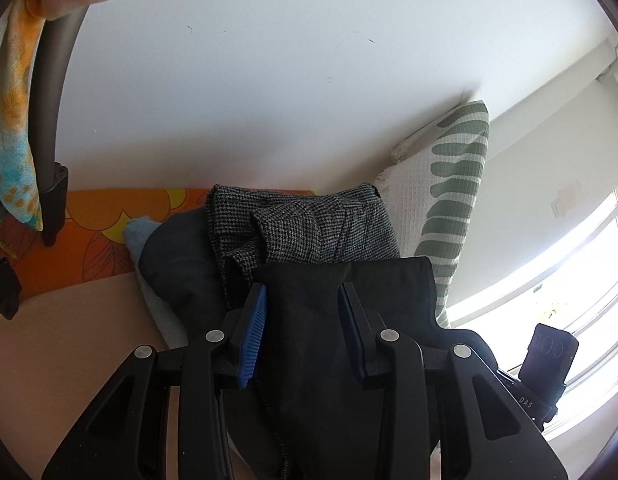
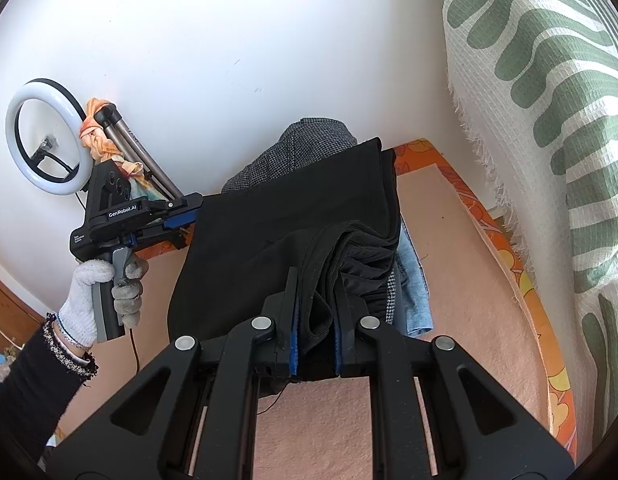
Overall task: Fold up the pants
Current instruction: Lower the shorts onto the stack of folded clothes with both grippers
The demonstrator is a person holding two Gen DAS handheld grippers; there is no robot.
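Black pants (image 2: 269, 232) are held up above a peach-coloured surface (image 2: 349, 420), stretched between both grippers. My left gripper (image 1: 303, 292) is shut on the black pants (image 1: 309, 340), cloth bunched between its blue pads. It also shows in the right wrist view (image 2: 185, 216), gripping the pants' left edge, held by a gloved hand. My right gripper (image 2: 313, 280) is shut on a gathered, folded edge of the pants.
A grey houndstooth garment (image 1: 301, 224) and a light blue cloth (image 2: 415, 284) lie behind and under the pants. A green-striped white throw (image 2: 549, 120) hangs at right. A ring light (image 2: 45, 144) and tripod stand at left. An orange floral sheet (image 1: 109, 232) edges the surface.
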